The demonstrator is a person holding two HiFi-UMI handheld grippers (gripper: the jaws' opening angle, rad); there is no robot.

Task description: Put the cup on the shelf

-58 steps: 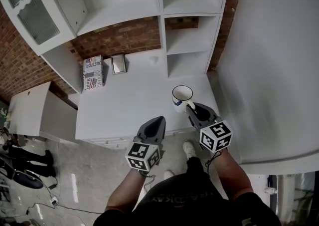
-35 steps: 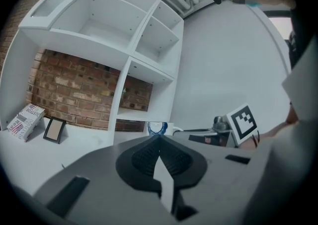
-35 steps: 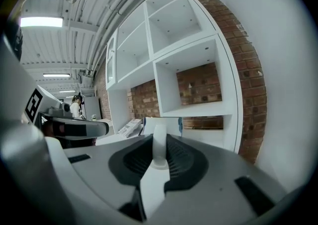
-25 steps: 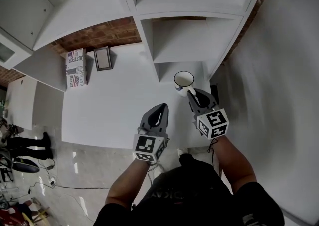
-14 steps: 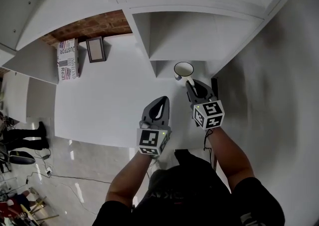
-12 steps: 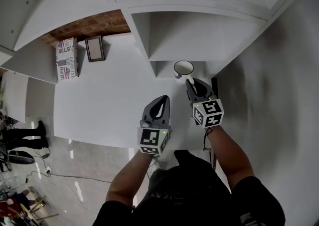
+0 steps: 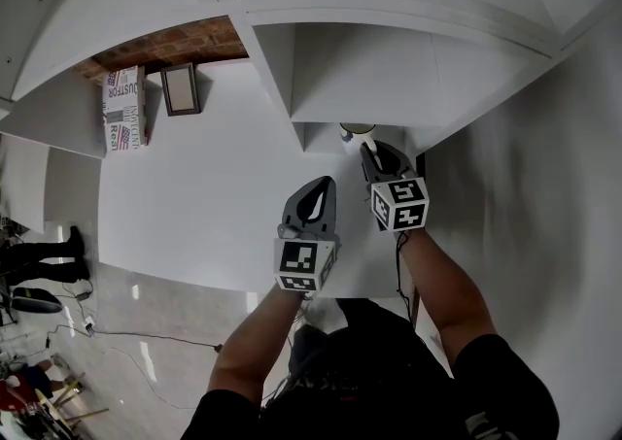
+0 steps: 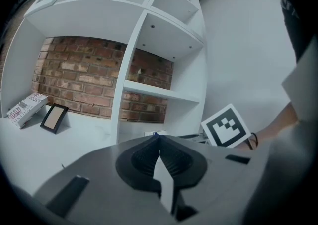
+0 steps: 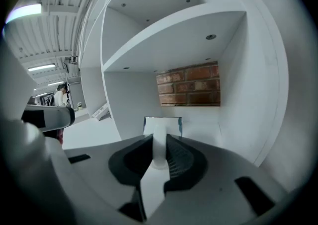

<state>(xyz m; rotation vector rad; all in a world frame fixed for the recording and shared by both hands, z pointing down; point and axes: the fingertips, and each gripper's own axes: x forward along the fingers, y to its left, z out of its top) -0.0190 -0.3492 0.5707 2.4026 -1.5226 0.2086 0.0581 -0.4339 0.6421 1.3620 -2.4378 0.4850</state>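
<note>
While the right gripper [image 7: 368, 149] pinches the handle of the white dark-rimmed enamel cup [image 7: 357, 128] at the mouth of the white shelf unit's [image 7: 374, 69] bottom cubby at 12 o'clock, this looks like mid-carry, so next: push in, set down, release; the left gripper [image 7: 316, 193] sits at 7 o'clock of the cup, jaws pressed together, empty.

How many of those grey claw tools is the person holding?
2. The left gripper hovers shut and empty over the counter; the right gripper grips the cup by its handle, just under the lowest shelf's edge.
</note>
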